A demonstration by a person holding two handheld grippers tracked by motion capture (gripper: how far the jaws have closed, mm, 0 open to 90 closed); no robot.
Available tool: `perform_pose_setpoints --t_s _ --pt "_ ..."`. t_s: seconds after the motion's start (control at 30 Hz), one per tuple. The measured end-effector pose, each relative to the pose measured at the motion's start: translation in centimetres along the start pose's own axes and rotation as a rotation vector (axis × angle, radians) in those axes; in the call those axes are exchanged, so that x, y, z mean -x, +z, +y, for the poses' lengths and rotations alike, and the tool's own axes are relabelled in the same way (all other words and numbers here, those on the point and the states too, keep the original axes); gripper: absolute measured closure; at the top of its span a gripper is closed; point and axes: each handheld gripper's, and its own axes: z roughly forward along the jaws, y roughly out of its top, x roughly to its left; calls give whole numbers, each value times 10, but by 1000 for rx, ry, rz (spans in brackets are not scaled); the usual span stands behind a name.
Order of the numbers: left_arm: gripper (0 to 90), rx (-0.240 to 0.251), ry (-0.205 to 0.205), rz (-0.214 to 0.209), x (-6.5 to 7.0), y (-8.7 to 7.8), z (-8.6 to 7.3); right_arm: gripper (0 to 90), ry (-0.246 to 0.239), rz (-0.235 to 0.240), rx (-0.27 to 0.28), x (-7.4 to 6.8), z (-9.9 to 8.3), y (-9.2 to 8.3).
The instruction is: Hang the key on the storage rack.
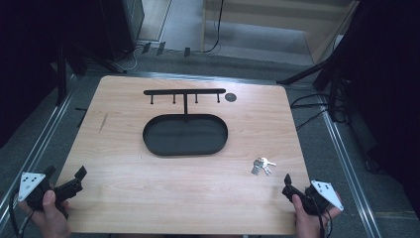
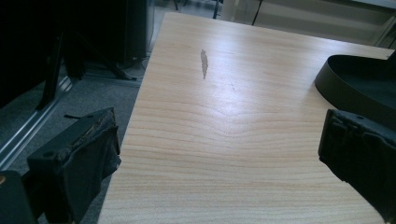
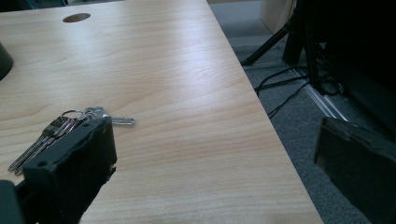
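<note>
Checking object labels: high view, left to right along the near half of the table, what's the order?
left gripper → oval black tray → bunch of keys → right gripper

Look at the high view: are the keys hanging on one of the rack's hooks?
No. The keys lie flat on the table, near the right gripper, and the rack's hooks are bare.

Bunch of keys (image 3: pixel 56 133) partly hidden behind the near jaw in the right gripper view, black oval tray (image 2: pixel 362 84) cut off by the left gripper view's right edge, key count too small to tell from above
</note>
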Motion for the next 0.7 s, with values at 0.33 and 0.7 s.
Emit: perform_pose_setpoints --t_s 0.33,0.7 --pt "0 4 19 3 2 0 0 85 -73 -17 -50 -7 1 3" --pt "0 -9 52 14 6 1 0 123 -109 43 -194 -18 24 6"
